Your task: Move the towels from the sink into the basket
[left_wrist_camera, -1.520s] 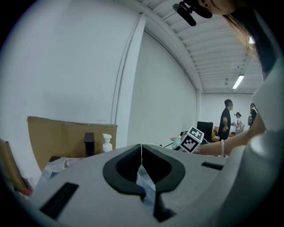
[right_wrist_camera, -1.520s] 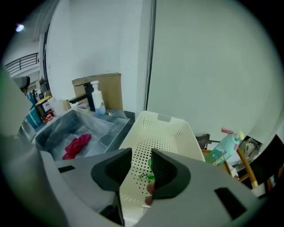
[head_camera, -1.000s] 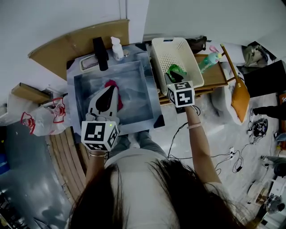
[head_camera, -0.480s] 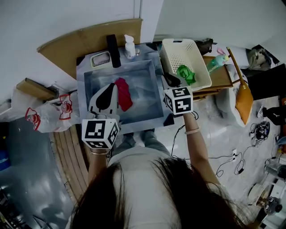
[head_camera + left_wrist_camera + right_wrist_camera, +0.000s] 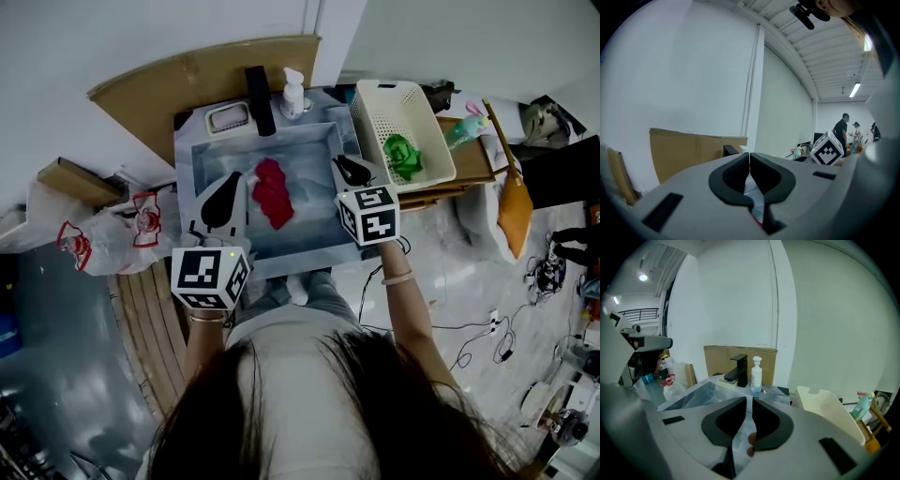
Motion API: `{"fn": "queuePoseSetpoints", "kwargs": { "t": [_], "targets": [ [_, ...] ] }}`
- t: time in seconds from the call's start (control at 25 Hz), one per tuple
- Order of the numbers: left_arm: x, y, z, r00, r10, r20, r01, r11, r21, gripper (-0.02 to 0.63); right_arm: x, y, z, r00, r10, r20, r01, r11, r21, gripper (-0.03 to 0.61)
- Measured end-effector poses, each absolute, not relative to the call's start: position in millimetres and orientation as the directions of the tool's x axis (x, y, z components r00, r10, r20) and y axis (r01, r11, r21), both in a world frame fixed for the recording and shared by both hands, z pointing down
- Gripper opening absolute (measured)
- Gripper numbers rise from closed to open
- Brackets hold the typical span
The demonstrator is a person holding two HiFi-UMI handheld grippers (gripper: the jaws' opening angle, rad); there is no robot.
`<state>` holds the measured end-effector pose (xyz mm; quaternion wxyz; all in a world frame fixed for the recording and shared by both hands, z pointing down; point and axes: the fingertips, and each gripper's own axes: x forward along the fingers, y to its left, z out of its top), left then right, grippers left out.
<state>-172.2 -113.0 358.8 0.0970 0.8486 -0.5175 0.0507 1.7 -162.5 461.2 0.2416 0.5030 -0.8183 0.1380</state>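
One towel was done and one was left, as far as the views showed. A green towel (image 5: 403,157) already lay crumpled in the white basket (image 5: 396,105), which stood just beside the sink (image 5: 307,155) on its right. A red towel (image 5: 273,192) lay loose on the sink's floor, near the middle, with neither tool touching it. I could see no other towel in the sink, though the left gripper covered part of its left side.

The left gripper (image 5: 231,179) hung over the left part of the sink, just beside the red towel. Its jaws were pressed together and empty, and only a sliver of the basin and a bit of red showed below them in its own view.

The right gripper (image 5: 341,163) hung over the sink's right edge, between the red towel and the basket. Its jaws had just been closing and stood all but together, with nothing between them.

So I judged the task about half done. What remained was to open one tool, take hold of the red towel in the sink and carry it to the basket on the sink's right.
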Motion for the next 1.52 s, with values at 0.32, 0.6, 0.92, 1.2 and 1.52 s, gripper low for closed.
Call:
{"fn": "queuePoseSetpoints", "kwargs": {
  "t": [0.32,0.6,0.92,1.2,1.52],
  "targets": [
    [-200,-112,365,0.463,-0.865,0.192,-0.886,-0.448,0.120,0.009,-38,-155,479,-0.406,-0.718,0.566,-0.872,0.490,-0.003,0.058],
    [-218,-110,377,0.466,-0.859,0.210,-0.885,-0.449,0.128,0.009,-60,-153,505,-0.407,-0.677,0.613,-0.857,0.516,0.002,0.060],
    [-233,-108,387,0.465,-0.859,0.216,-0.884,-0.439,0.157,0.009,-84,-154,540,-0.418,-0.609,0.674,-0.819,0.574,0.011,0.061],
    [-248,-107,392,0.450,-0.866,0.220,-0.892,-0.420,0.169,0.009,-109,-156,568,-0.443,-0.545,0.712,-0.765,0.644,0.017,0.093],
    [-264,-104,407,0.422,-0.872,0.247,-0.904,-0.385,0.184,0.009,-129,-160,605,-0.440,-0.480,0.759,-0.727,0.686,0.013,0.149]
  ]
}}
